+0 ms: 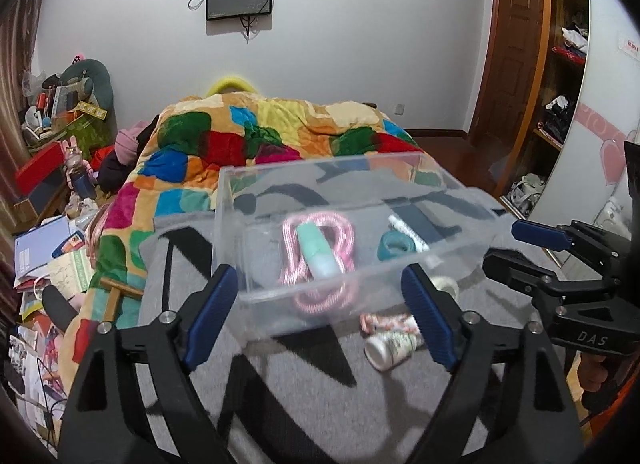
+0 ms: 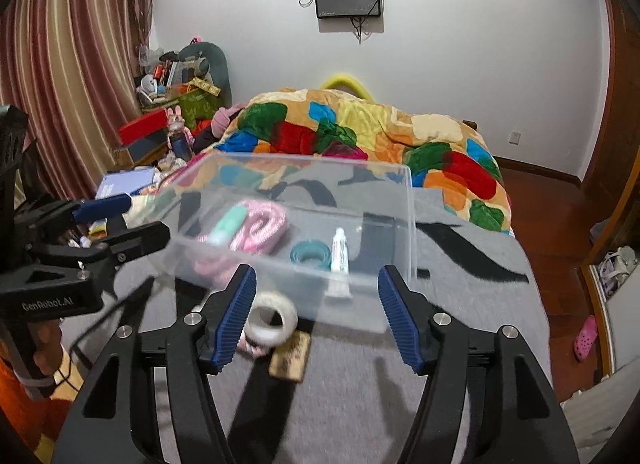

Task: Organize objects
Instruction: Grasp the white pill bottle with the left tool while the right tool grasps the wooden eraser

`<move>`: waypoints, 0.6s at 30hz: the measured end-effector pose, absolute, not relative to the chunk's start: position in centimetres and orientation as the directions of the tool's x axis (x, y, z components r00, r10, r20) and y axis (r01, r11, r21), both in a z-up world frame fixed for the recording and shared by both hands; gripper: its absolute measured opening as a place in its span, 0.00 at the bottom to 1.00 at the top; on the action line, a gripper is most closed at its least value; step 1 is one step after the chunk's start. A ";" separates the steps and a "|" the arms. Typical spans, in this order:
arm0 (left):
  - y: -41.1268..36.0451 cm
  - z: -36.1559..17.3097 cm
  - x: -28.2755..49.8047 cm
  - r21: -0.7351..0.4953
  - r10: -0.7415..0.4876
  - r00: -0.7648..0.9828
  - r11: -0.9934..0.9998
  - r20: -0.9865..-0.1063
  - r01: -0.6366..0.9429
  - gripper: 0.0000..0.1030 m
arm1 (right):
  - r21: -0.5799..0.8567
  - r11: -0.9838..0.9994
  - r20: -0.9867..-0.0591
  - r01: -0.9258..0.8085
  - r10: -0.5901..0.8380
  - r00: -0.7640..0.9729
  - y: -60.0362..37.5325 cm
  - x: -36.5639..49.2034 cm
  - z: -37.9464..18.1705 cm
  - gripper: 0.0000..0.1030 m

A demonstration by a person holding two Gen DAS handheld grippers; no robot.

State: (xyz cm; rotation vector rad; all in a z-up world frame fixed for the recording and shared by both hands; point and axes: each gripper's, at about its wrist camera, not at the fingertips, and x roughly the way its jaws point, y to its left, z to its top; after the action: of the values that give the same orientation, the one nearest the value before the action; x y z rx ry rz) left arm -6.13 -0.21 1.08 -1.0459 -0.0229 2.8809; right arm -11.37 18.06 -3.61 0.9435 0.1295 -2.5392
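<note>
A clear plastic box point(image 1: 472, 223) point(image 2: 408, 223) sits on the grey blanket. Inside lie a pink rope point(image 1: 344, 232) point(image 2: 266, 223), a mint bottle point(image 1: 320, 252) point(image 2: 228, 223), a teal tape ring point(image 1: 394, 246) point(image 2: 310, 254) and a white tube point(image 1: 408, 232) point(image 2: 340, 252). In front of the box lie a white tape roll point(image 2: 272, 320) point(image 1: 446, 284), a small floral bottle point(image 1: 390, 348) and a tan block point(image 2: 290, 356). My left gripper point(image 1: 324, 320) is open before the box's near wall. My right gripper point(image 2: 316, 316) is open beside the tape roll.
The bed carries a grey blanket point(image 1: 280, 404) and a colourful quilt point(image 1: 240, 135). Clutter, papers and boxes point(image 1: 52, 248) lie left of the bed. A wardrobe point(image 1: 560, 83) stands at the right. Curtains point(image 2: 60, 83) hang at the left.
</note>
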 end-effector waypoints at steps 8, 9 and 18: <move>1.1 -2.5 -5.0 -0.016 0.095 -0.698 -0.993 -0.710 -0.119 0.83 | 0.078 -0.898 -0.729 0.434 -0.348 -0.589 18.4 -11.0 -8.0 0.58; 1.4 -3.2 -5.2 -0.014 0.100 -0.683 -0.991 -0.723 -0.130 0.83 | 0.086 -0.896 -0.739 0.435 -0.350 -0.575 18.3 -11.0 -8.6 0.58; 3.5 -5.6 -7.7 -0.091 0.198 -0.589 -0.974 -0.784 -0.207 0.79 | 0.070 -0.884 -0.771 0.461 -0.342 -0.538 17.2 -11.9 -10.5 0.44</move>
State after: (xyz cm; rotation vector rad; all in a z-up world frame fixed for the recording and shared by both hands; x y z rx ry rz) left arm -7.72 3.46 -5.59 -1.2876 0.0144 2.6141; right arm -11.89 17.17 -10.47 1.1623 0.1950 -2.4049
